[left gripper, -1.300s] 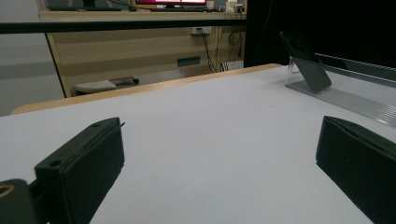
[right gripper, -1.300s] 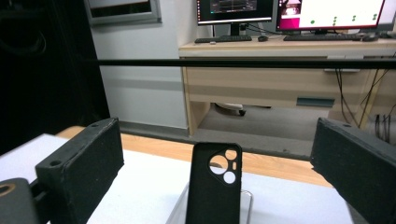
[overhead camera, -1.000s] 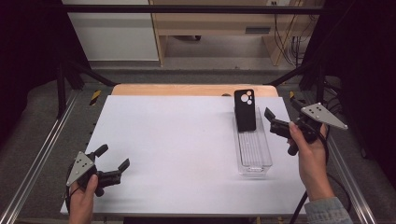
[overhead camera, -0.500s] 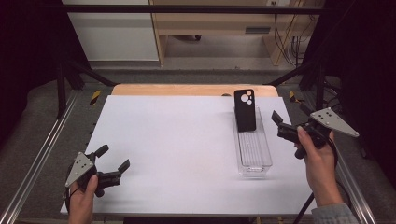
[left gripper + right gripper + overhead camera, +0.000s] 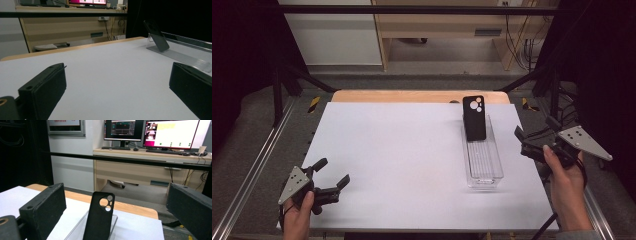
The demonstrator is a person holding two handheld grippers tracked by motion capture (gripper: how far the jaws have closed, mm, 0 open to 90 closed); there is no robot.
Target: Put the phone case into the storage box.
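The phone case [image 5: 474,118] stands leaning at the far end of the clear tray [image 5: 482,165] on the surface [image 5: 402,160]. The right gripper [image 5: 524,141], jaws spread and empty, sits beside the tray; the left gripper [image 5: 332,172] rests spread, well apart. Step in hand appears to be the approach; next, align the jaws around the case.

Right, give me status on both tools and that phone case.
Left tool open, idle at near-left corner. Right tool open, beside clear plastic tray. Black phone case propped upright at tray's far end, untouched. Nothing between.
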